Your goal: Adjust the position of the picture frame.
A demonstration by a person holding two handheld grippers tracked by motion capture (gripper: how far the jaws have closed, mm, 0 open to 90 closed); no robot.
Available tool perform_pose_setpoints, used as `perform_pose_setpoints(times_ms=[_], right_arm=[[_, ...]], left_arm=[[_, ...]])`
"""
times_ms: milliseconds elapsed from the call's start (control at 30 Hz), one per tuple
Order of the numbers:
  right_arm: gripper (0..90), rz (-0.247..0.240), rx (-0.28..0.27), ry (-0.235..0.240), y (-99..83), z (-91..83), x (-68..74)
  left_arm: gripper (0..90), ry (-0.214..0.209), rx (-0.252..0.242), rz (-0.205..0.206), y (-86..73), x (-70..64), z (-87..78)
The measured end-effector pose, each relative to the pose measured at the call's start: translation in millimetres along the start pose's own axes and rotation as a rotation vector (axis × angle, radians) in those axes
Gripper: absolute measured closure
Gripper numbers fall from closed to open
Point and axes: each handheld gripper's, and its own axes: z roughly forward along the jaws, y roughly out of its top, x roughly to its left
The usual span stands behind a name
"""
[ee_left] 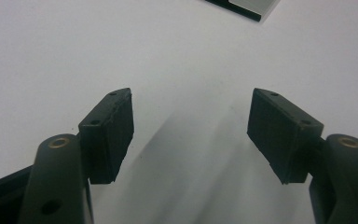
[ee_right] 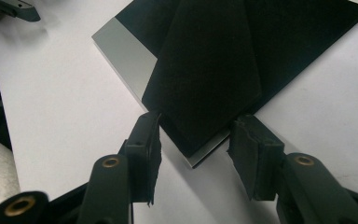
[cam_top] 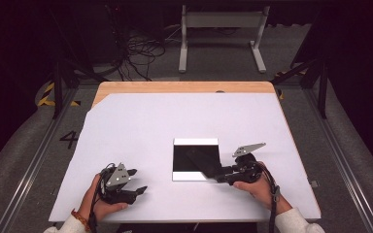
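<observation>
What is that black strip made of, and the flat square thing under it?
The black strip looks like soft, matte cloth or felt: it gives no shine and its edges look fuzzy. The flat square under it seems hard and smooth, maybe metal or plastic: black in the middle, with pale silvery bands that catch light.

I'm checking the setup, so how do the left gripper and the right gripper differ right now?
The left gripper has its jaws wide apart over bare white table; the right gripper has its jaws narrower, straddling the corner of the flat black panel with silver edges. Neither gripper grips anything; both are hand-held.
</observation>
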Motion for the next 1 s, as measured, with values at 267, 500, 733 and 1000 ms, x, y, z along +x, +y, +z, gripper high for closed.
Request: perform_pose_setpoints(times_ms=[267, 500, 733, 1000], right_arm=[[48.1, 0.010, -0.009, 0.010, 3.7, 2.0, -1.9], [45.4, 0.033, -0.028, 0.034, 8.8, 4.2, -6.4], [43.9, 0.054, -0.052, 0.044, 10.1, 5.4, -8.1], [42.4, 0.092, -0.075, 0.068, 13.6, 8.9, -10.9]], left_arm=[[31.7, 0.017, -0.006, 0.005, 0.0, 0.0, -0.1], [31.6, 0.011, -0.004, -0.002, -1.8, 2.3, 0.3], [31.3, 0.003, -0.006, 0.003, -2.0, 1.1, 0.3], [31.0, -0.004, 0.002, 0.001, -1.5, 1.7, 3.0]])
